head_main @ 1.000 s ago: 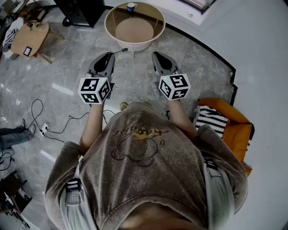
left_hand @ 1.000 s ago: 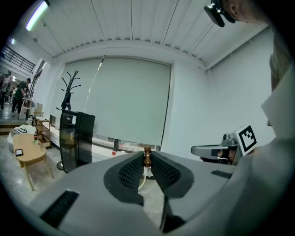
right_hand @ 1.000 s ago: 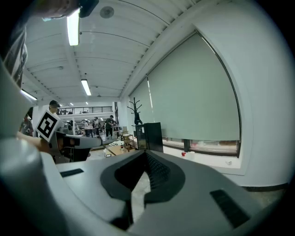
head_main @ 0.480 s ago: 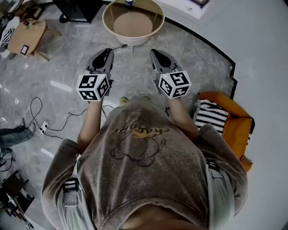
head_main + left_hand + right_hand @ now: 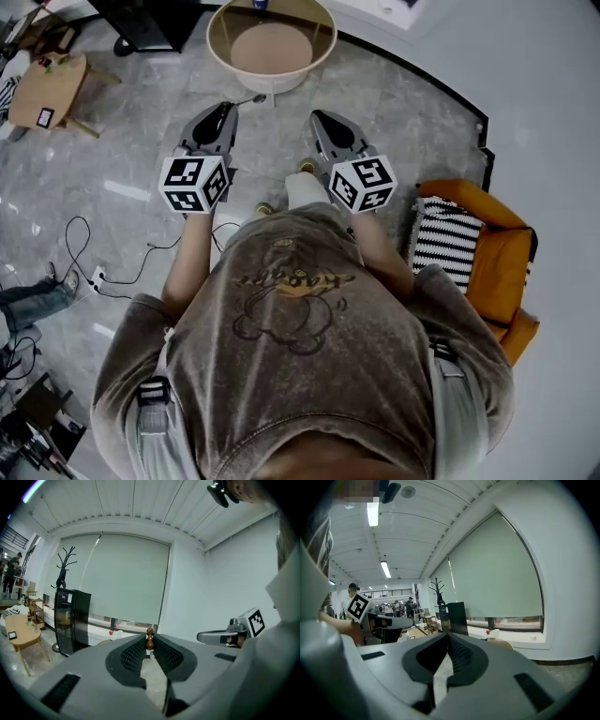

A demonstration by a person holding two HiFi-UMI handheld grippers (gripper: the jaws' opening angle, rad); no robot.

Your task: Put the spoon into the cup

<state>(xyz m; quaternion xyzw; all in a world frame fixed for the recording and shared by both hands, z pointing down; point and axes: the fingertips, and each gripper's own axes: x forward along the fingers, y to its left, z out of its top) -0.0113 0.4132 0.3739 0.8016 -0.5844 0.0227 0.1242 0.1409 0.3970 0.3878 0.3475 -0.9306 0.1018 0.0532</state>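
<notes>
A spoon [image 5: 251, 98] is clamped in the left hand-held gripper [image 5: 228, 112], which is seen in the head view at 11 o'clock of the person's shirt [image 5: 300, 309]. In the left gripper view, the spoon's brown knobbed handle end is pinched upright between the ribbed pads, at their tips. In the head view the rest of the spoon is seen jutting out of the tips toward 2 o'clock, above the grey marble floor [image 5: 122, 169]. The right hand-held gripper [image 5: 319, 115] is held beside it, at 1 o'clock of the shirt; its jaws are shown in the right gripper view pressed together at their tips, with nothing between them. Both are pointed toward 12 o'clock, where a round table [image 5: 217, 47] with a glass top is found. At that table's far edge the cup [image 5: 260, 4] is glimpsed, small and blue, cut by the frame's upper border, well apart from the spoon. A low wooden side table [image 5: 47, 84] is seen at 10 o'clock, and an orange chair [image 5: 502, 277] bearing a striped cushion [image 5: 445, 248] at 3 o'clock. Cables [image 5: 84, 262] are strewn over the floor at 9 o'clock
</notes>
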